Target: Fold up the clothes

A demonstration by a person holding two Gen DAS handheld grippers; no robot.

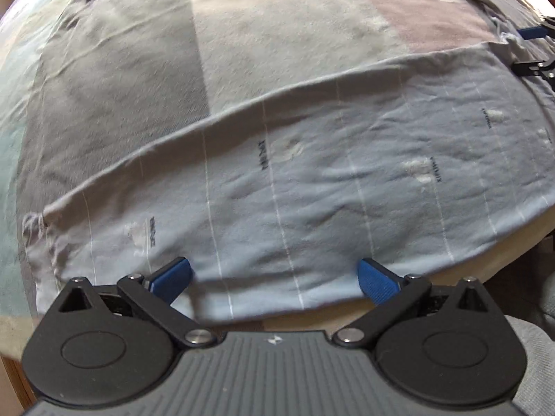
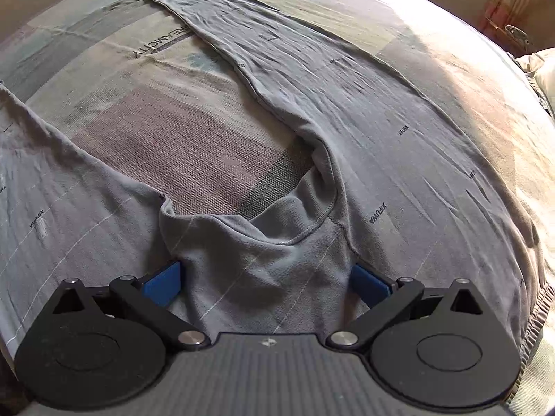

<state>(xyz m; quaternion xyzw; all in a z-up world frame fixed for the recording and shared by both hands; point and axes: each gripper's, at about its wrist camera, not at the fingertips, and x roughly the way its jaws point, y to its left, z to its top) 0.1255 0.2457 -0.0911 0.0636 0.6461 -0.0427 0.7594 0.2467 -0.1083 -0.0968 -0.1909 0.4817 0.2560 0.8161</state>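
Left gripper (image 1: 274,279) hovers at the near hem, tongs wide apart, empty, likely lining up a grab. The pants (image 1: 312,180) lie spread flat on the bed (image 1: 114,79). Right gripper (image 2: 265,282), also splayed, straddles the crotch bunch; only its view shows the far leg (image 2: 277,45).

- Light blue-grey trousers (image 2: 364,111) with thin white stripes and small dark lettering, spread flat and wrinkled on a patchwork bedsheet (image 2: 180,138).
- Legs splayed apart in a V; crotch bunched; ribbed waistband at right edge.
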